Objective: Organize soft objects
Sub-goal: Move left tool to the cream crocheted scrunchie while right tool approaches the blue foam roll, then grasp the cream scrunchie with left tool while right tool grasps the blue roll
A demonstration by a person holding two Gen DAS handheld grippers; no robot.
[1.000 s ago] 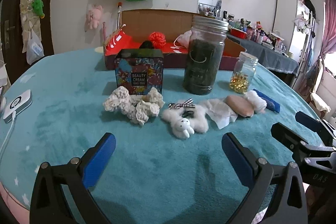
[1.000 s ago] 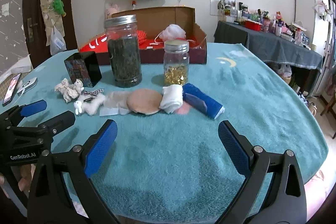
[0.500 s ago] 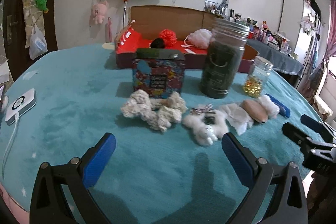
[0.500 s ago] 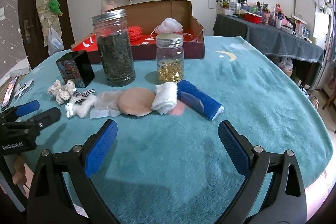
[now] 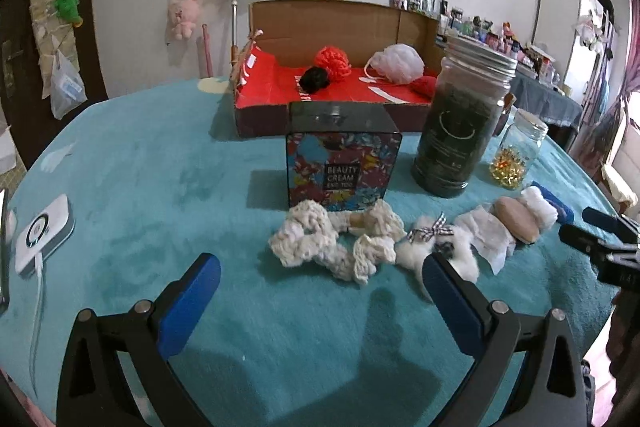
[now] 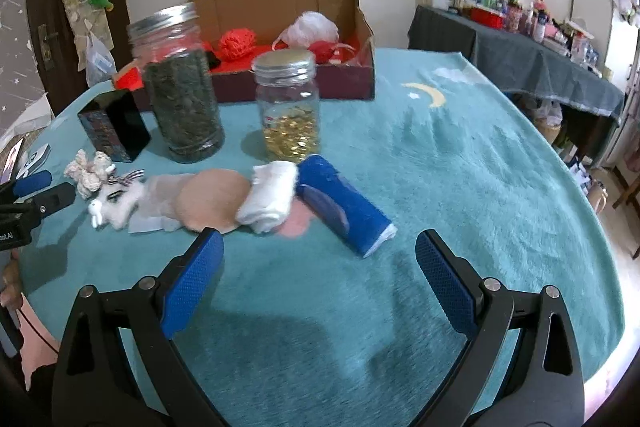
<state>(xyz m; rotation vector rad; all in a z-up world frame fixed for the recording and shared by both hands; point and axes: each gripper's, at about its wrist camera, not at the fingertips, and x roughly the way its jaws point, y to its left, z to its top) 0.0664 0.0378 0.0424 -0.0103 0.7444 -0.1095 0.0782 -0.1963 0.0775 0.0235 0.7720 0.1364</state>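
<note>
A row of soft things lies on the teal cloth: a cream crocheted scrunchie (image 5: 336, 243), a white fluffy bunny clip (image 5: 440, 251), a gauzy white cloth (image 5: 488, 239), a tan puff (image 5: 516, 223), a white rolled cloth (image 6: 272, 195) and a blue rolled cloth (image 6: 344, 207). My left gripper (image 5: 320, 291) is open and empty just short of the scrunchie. My right gripper (image 6: 318, 267) is open and empty just short of the white and blue rolls. An open cardboard box (image 5: 340, 39) with a red floor holds an orange yarn ball, a black ball and a white mesh pouf.
A patterned beauty cream box (image 5: 340, 163), a tall dark-filled jar (image 5: 460, 119) and a small jar of gold capsules (image 6: 290, 107) stand behind the row. A white charger (image 5: 44, 231) with a cable lies at the far left. The table edge curves off on the right (image 6: 600, 267).
Both grippers have moved forward and lower toward the row of soft things, the left one also shifting left to face the scrunchie. Both have stayed open.
</note>
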